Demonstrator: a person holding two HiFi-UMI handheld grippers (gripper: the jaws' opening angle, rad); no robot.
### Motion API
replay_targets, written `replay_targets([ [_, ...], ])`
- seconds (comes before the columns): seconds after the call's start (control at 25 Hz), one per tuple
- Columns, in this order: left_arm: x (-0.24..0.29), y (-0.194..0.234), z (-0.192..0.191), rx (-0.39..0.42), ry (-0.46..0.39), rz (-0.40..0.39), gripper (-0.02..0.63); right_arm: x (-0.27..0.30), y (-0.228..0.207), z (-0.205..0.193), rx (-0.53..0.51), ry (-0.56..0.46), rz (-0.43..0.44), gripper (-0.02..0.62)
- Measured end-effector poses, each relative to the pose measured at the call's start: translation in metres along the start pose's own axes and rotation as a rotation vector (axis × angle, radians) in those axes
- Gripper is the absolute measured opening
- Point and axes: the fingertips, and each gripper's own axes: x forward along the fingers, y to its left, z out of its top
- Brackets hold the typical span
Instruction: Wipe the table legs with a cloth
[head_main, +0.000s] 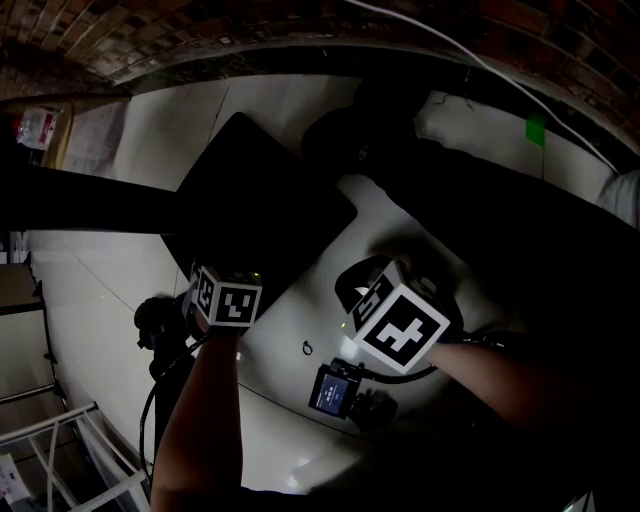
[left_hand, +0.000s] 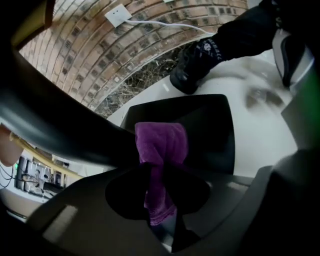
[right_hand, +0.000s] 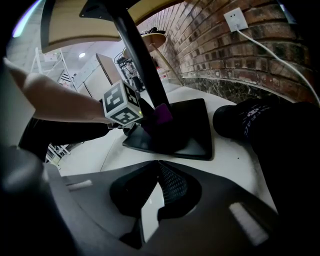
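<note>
Beyond cloth (left_hand: 162, 145) and leg (left_hand: 60, 130), black shoe (left_hand: 192, 65)

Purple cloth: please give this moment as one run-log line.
left claw: shut on purple cloth | position: at table leg, near base plate | right claw: shut, empty

We look steeply down from the head cam onto the base plate (head_main: 262, 205). Left gripper view sits low, close to it; right gripper view further back. Both face the brick wall (left_hand: 150, 40); all 3 share the plate.
</note>
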Motion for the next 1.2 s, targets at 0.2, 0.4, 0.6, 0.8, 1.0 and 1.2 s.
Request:
replay_targets([
  [0.2, -0.004, -0.028, -0.002, 0.147, -0.017, 0.003, 0.081, 0.001, 0.000, -0.001, 0.003, 0.003, -0.001, 0.002],
  [0.4, -0.011, -0.068, -0.003, 0.221, -0.034, -0.050, 0.081, 0.002, 0.003, -0.002, -0.002, 0.007, 0.005, 0.002],
  [0.6, -0.021, -0.116, -0.013, 0.323, -0.051, -0.117, 0.081, 0.002, 0.002, -0.001, -0.009, 0.006, -0.001, 0.002],
  [0.8, -0.021, -0.140, -0.024, 0.460, -0.043, -0.140, 0.100, 0.003, 0.007, -0.002, -0.015, 0.010, 0.007, 0.002],
  [1.0, -0.023, -0.130, -0.017, 0.386, -0.086, -0.186, 0.101, 0.003, 0.007, -0.002, -0.009, 0.010, 0.014, 0.002],
  [1.2, -0.016, -0.086, -0.016, 0.222, -0.066, -0.169, 0.098, 0.003, 0.006, -0.003, -0.011, 0.011, 0.013, 0.002],
])
